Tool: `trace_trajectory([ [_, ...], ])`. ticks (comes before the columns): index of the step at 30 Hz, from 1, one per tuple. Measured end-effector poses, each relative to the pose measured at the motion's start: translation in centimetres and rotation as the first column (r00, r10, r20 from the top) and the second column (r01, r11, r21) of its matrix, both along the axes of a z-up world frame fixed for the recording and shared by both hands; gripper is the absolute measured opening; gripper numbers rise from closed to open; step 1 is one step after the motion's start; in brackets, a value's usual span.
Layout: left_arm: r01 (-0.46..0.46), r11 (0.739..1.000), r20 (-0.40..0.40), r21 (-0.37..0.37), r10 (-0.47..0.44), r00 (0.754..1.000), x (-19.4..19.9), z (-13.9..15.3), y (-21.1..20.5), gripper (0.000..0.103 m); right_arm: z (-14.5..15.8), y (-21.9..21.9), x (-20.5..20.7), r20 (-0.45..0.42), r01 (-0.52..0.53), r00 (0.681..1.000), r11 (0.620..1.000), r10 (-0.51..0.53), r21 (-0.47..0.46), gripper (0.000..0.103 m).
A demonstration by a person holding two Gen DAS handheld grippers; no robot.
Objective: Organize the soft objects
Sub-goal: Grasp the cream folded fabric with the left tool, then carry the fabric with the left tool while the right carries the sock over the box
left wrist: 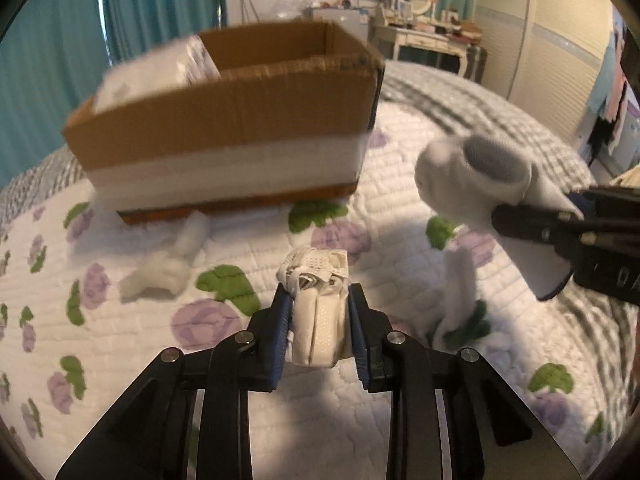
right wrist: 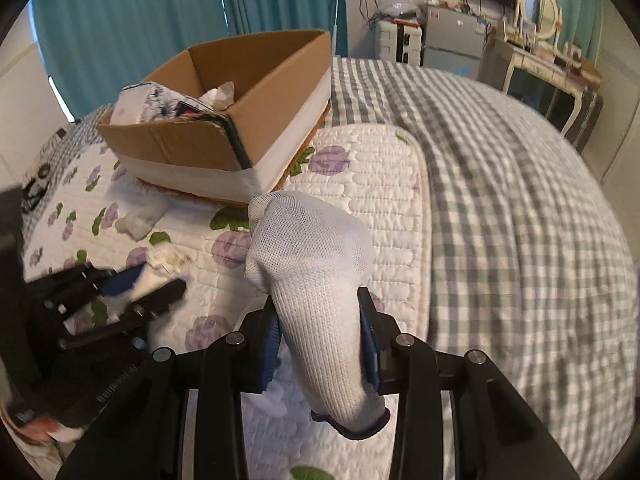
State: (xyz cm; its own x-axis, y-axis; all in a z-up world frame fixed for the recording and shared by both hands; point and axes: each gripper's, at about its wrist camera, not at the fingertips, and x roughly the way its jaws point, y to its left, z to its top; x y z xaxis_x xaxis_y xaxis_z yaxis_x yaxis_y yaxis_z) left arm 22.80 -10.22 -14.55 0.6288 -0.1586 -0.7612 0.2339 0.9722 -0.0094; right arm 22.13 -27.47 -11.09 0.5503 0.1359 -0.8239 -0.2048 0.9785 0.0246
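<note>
Closest in, the left claw (left wrist: 318,312) is clamped on a small rolled white bundle (left wrist: 318,300), looks like a folded sock or cloth with a perforated band, held just above the floral quilt (left wrist: 360,420). The pads bite it on both flanks and it barely bulges, so it's squishy but packed tight. A mid-body grab like that seems right to me, since a loose end would probably just unroll.

The right claw (right wrist: 318,344) is closed around a white knit sock (right wrist: 312,280), gripping it across the middle with the navy-trimmed cuff hanging below and the toe end flopping forward above the fingers. It weighs next to nothing and is totally limp, so I'd guess it will drape and swing whichever way it's tilted. It won't slip, though, because the knit catches on the pads.

A bit further out on the quilt lies a loose white fluffy scrap (left wrist: 160,268), just in front of the cardboard box (left wrist: 224,128), untouched. It looks wispy, so I'd pinch it deep or it'll tear apart.

The box sits on the bed with a white packet (right wrist: 152,104) leaning out of one corner and something white inside. Beyond it is the checked bedspread (right wrist: 500,180).
</note>
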Motion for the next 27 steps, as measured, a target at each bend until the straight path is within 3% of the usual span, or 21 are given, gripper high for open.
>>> trace_trajectory([
  [15, 0.026, 1.000, 0.169, -0.017, -0.023, 0.985, -3.4, 12.6, 5.1, 0.027, 12.5, 5.1, -5.1, 0.182, 0.008, 0.983, 1.000, -0.004, -0.020, 0.034],
  [21, 0.042, 0.999, 0.238, -0.007, -0.039, 0.970, -3.6, 16.2, 7.8, 0.027, 17.8, 6.9, -4.9, 0.252, -0.009, 0.968, 1.000, 0.005, 0.015, 0.034],
  [27, 0.042, 0.999, 0.285, -0.011, -0.037, 0.958, -0.3, 18.6, 9.1, 0.027, 20.9, 9.4, -1.7, 0.305, -0.028, 0.952, 1.000, 0.027, -0.001, 0.034],
])
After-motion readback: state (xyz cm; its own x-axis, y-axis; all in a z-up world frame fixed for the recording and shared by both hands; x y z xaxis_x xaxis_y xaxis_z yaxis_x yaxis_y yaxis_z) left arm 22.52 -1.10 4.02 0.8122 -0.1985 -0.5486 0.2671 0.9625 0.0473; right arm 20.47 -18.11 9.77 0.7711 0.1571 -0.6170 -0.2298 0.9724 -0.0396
